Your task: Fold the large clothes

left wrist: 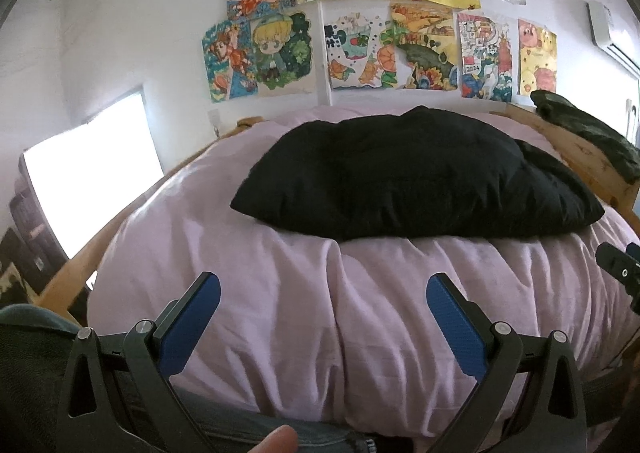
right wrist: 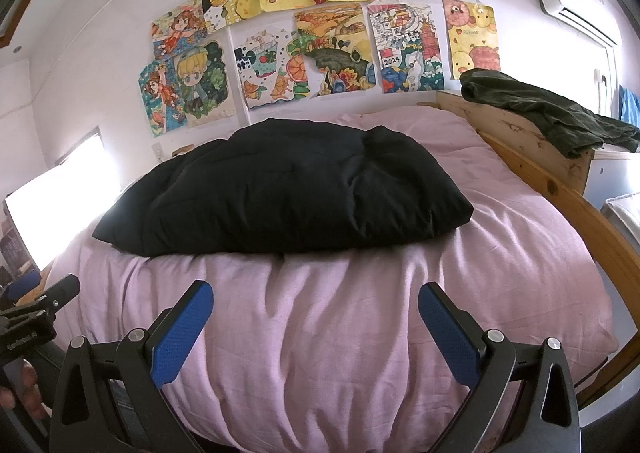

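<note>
While you hold both tools low at the near edge of the bed, the black padded garment lies folded into a thick bundle well ahead of them, across the middle of the pink duvet. Your left gripper has its blue pads spread wide with nothing between them, only bare duvet showing in the gap; your right gripper stands just as wide and just as empty. Neither touches the garment. The duvet is rumpled, with creases running toward you. A wooden bed frame borders the right side, and a dark green cloth is draped over its end board. Colourful drawings cover the white wall behind, and an air conditioner hangs high at the right.
</note>
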`<state>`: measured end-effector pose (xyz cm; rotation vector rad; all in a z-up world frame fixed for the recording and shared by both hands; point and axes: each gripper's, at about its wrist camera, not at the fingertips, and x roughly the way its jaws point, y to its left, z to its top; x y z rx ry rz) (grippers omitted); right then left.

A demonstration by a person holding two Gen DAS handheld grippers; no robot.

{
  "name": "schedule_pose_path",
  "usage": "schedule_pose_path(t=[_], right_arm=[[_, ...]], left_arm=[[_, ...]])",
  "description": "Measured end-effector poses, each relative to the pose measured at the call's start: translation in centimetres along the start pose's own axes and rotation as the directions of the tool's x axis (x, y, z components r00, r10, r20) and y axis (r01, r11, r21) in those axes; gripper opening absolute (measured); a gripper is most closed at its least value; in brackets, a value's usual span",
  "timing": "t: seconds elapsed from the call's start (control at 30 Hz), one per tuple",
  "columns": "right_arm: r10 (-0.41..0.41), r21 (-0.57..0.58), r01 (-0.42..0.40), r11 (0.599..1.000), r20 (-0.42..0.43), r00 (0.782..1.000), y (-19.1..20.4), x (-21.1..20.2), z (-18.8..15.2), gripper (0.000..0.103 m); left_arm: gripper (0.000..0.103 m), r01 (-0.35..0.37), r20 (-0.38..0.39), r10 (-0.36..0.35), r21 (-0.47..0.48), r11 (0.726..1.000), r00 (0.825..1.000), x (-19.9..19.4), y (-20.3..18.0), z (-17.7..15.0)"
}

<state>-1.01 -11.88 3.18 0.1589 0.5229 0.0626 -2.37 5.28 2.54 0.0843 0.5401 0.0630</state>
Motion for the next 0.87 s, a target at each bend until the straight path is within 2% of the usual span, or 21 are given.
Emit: schedule_pose_path(t=[0.87], right_arm=[[-0.01,0.002,0.01,1.0,-0.007,1.0,0.55,0.05,-0.25,0.103]], left_arm=[[0.101,0.013,0.006,-0.013,0.02,1.0,1.0,0.51,0.23,-0.29]])
